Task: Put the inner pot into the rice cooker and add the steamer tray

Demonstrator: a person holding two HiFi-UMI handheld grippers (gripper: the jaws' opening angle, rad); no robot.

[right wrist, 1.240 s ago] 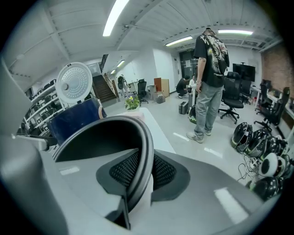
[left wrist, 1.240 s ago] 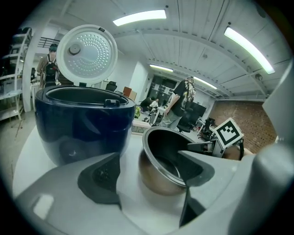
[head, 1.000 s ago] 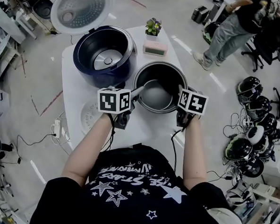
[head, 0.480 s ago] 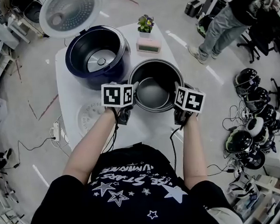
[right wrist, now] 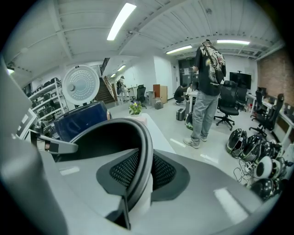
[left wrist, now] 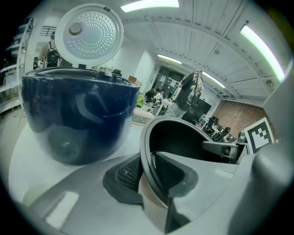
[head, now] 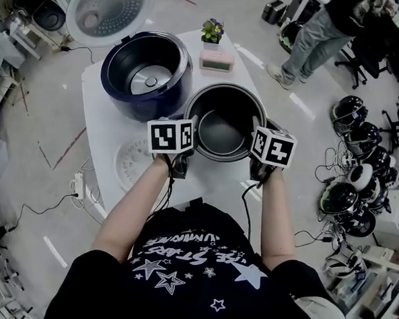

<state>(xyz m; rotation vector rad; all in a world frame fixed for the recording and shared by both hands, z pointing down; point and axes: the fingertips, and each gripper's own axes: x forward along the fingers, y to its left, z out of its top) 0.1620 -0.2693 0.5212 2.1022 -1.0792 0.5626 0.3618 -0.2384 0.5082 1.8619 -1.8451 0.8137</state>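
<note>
The dark metal inner pot (head: 223, 123) is held by its rim between both grippers, in front of and to the right of the dark blue rice cooker (head: 147, 72). The cooker's white lid (head: 109, 11) stands open. My left gripper (head: 189, 139) is shut on the pot's left rim (left wrist: 148, 156), with its pads on either side of the wall. My right gripper (head: 258, 144) is shut on the right rim (right wrist: 143, 156). The round white steamer tray (head: 128, 164) lies flat on the table, left of my left forearm. The cooker body (left wrist: 78, 114) is empty.
A small potted plant (head: 212, 32) and a pink clock (head: 217, 63) sit at the far edge of the white table (head: 103, 127). A person (head: 326, 26) stands beyond on the right. Helmets (head: 355, 173) and cables lie on the floor at right.
The pot has come up slightly on my right gripper's side. Both grippers keep the same hold on its rim.
</note>
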